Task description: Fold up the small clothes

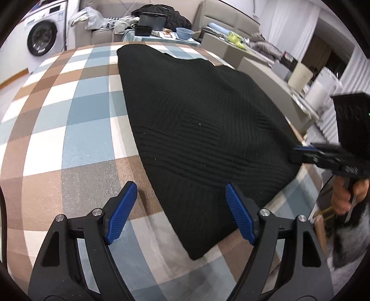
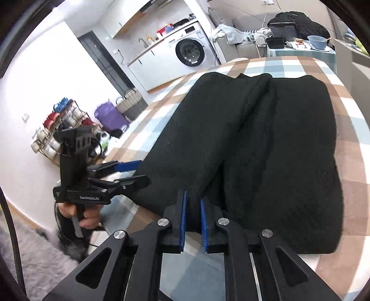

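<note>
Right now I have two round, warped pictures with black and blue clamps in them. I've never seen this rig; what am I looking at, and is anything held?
No robot here: a person holds a hand-operated gripper in each hand, and each carries a wide-angle camera looking along its jaws. One picture comes from the left gripper, the other from the right gripper; each also shows the other gripper off to the side. A black knit garment lies on a checked cloth covering the table. The left jaws stand wide open, empty, straddling the garment's near edge. The right jaws are closed on the garment's edge. Behind are a washing machine and a cluttered sofa.
</note>
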Demonstrator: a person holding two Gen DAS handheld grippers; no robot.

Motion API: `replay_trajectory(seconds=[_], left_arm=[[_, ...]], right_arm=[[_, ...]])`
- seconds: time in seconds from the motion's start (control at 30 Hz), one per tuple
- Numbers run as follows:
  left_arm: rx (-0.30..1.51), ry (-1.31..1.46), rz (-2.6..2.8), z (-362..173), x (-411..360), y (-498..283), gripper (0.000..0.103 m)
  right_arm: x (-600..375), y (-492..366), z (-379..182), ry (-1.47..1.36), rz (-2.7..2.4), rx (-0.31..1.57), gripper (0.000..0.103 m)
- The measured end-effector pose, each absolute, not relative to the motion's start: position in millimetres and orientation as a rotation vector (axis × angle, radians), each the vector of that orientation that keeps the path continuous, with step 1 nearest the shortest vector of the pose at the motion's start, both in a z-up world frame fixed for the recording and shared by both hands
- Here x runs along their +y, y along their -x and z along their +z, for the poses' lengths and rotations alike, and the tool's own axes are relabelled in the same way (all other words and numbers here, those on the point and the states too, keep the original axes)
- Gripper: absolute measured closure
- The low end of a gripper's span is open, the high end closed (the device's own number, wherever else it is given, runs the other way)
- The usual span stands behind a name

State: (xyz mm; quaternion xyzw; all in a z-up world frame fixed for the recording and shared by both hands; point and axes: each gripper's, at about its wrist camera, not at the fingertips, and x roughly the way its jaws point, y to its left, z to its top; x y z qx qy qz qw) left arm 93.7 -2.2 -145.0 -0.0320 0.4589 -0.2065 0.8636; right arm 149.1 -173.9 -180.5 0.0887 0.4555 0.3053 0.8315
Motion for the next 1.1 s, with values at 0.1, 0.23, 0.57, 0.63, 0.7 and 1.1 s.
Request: replay_trajectory(seconds=[0.1, 0.23, 0.57, 0.63, 0.7, 1.1], left_arm=[[0.956, 0.010, -0.439, -143.4, -8.4, -88.6, 0.026], [0.942, -0.068, -0.445, -141.7, -17.8, -81.5, 0.026], [0.883, 0.109, -0.401, -127.4, 12.4, -92.3, 0.026], [0.880, 0.131, -0.391, -127.8, 18.1, -96.4, 0.026], [0.880, 0.148, -0.383, -128.3, 22.6, -100.5, 0.026], [0.912, 0.193, -0.327, -139.5, 26.9, -125.5, 0.026]], right_arm=[[-175.4, -159.7, -192.7, -0.147, 0.570, 1.064, 0.089], [-175.8, -158.1, -177.8, -0.130, 0.588, 1.015, 0.079], [-200.3, -254.1, -201.5, -0.415, 0.425, 1.038, 0.056], [-195.3, -267.7, -203.9, -0.412, 0.425, 1.024, 0.056], [-191.6, -280.7, -204.2, -0.411, 0.421, 1.016, 0.068], [-192.5, -281.0, -191.1, -0.243, 0.334, 1.013, 0.086]])
